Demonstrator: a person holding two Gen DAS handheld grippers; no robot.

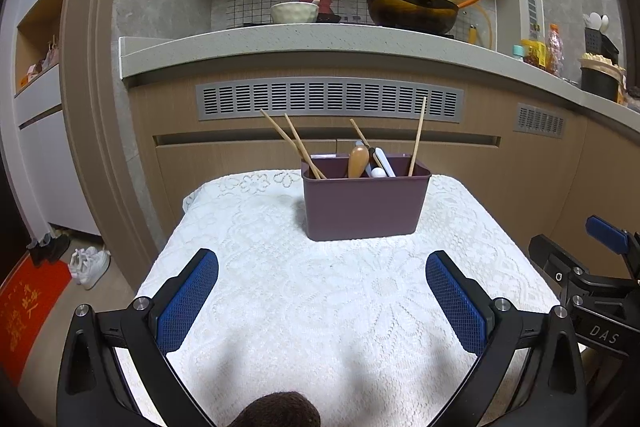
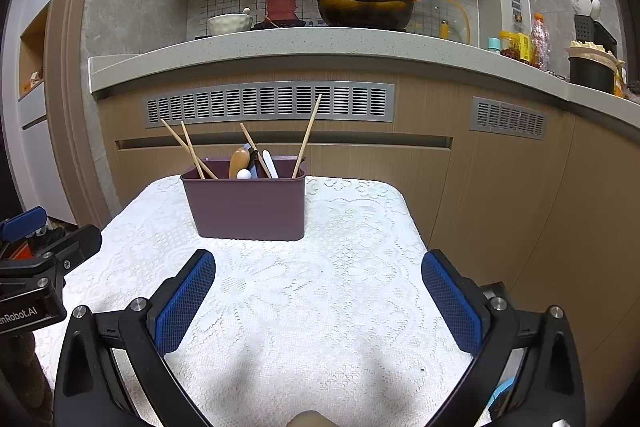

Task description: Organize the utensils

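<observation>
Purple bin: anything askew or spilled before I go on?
Nothing spilled. The purple bin stands upright on the lace cloth. Its chopsticks lean in different directions, scattered among compartments rather than bundled. Both grippers are open and empty.

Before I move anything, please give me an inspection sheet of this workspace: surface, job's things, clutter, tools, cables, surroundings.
Surface: small table under a white lace cloth, bare in front of the bin.
Job's things: purple rectangular plastic bin standing upright at the far part of the table; in it four thin wooden chopsticks leaning out, a wooden-handled utensil, and white utensils.
Clutter: nothing seen on the cloth.
Tools: left tool open, empty, above the cloth; right tool open, empty, beside it.
Cables: nothing seen.
Surroundings: grey stone kitchen counter behind, with a dark wok with a yellow handle and a white bowl.
</observation>
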